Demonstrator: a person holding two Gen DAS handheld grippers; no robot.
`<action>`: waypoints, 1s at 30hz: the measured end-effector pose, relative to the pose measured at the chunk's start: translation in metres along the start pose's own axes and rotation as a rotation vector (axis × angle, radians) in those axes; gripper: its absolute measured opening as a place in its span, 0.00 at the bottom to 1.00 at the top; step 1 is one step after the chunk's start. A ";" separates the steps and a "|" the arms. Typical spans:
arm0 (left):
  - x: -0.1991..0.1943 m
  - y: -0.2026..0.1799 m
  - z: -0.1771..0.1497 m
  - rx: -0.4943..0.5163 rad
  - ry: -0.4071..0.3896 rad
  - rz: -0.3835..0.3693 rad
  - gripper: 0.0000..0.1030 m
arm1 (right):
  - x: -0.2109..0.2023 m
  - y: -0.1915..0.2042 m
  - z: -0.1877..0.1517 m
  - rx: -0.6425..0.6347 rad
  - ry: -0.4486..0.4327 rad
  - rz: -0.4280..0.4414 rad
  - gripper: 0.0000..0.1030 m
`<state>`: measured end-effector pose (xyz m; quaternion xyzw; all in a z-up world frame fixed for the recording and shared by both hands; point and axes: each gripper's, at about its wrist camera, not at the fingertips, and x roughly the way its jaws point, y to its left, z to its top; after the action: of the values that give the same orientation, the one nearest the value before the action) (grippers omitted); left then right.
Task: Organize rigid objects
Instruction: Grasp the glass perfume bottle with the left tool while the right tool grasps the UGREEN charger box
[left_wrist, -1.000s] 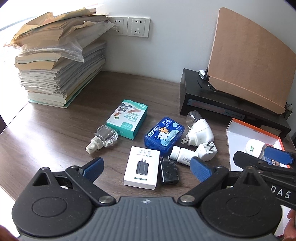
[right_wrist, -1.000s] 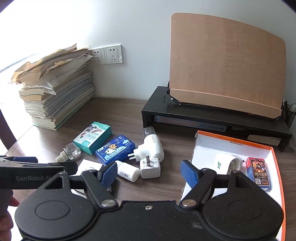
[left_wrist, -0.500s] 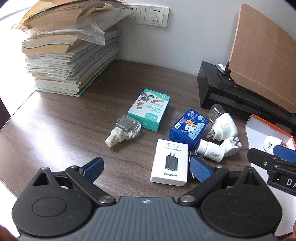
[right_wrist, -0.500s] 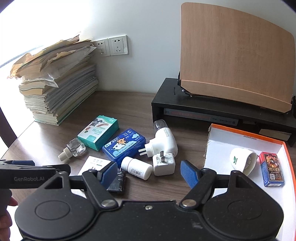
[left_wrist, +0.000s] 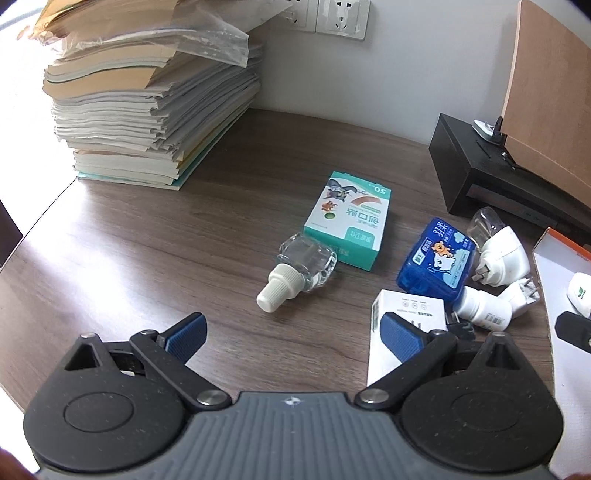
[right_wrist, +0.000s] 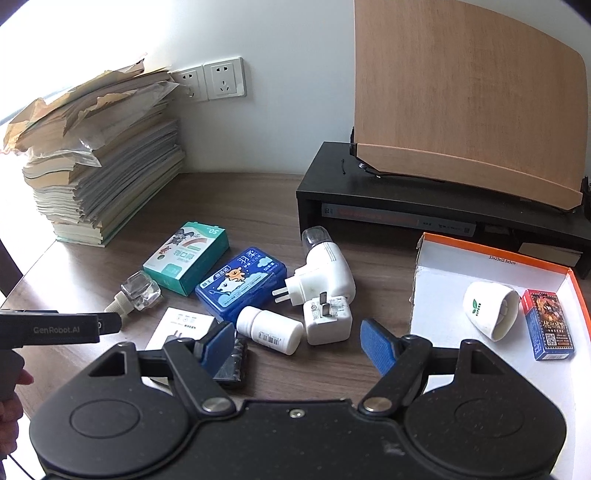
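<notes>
In the left wrist view, the left hand-held gripper (left_wrist: 291, 334), jaws wide apart and empty, has swung leftward over the dark wood-grain tabletop (left_wrist: 147, 251) in the last second, so that the clear glass bottle with a white screw cap (left_wrist: 297, 269), earlier off to the left, now lies at centre frame just ahead, suggesting it is the next pick. The bottle lies on its side, long axis diagonal, cap toward lower left, base touching the teal cardboard box (left_wrist: 349, 218). In the right wrist view, the right hand-held gripper (right_wrist: 299, 343), also spread and empty, hovers near a white pill bottle (right_wrist: 269, 330) at centre; the orange-rimmed white tray (right_wrist: 443, 266) at right already holds a white cup and a card box.
</notes>
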<state>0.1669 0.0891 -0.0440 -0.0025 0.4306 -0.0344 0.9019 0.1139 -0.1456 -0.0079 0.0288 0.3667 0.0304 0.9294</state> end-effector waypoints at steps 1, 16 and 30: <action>0.006 0.002 0.003 0.012 0.001 -0.001 1.00 | 0.001 0.001 -0.001 0.001 0.003 0.004 0.87; 0.079 0.011 0.026 0.225 -0.032 -0.115 0.86 | 0.031 0.054 -0.022 -0.021 0.067 0.049 0.87; 0.063 0.032 0.013 0.228 -0.100 -0.169 0.48 | 0.079 0.112 -0.024 -0.036 0.087 0.029 0.87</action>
<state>0.2180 0.1164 -0.0856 0.0623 0.3768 -0.1586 0.9105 0.1509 -0.0274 -0.0703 0.0159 0.4055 0.0517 0.9125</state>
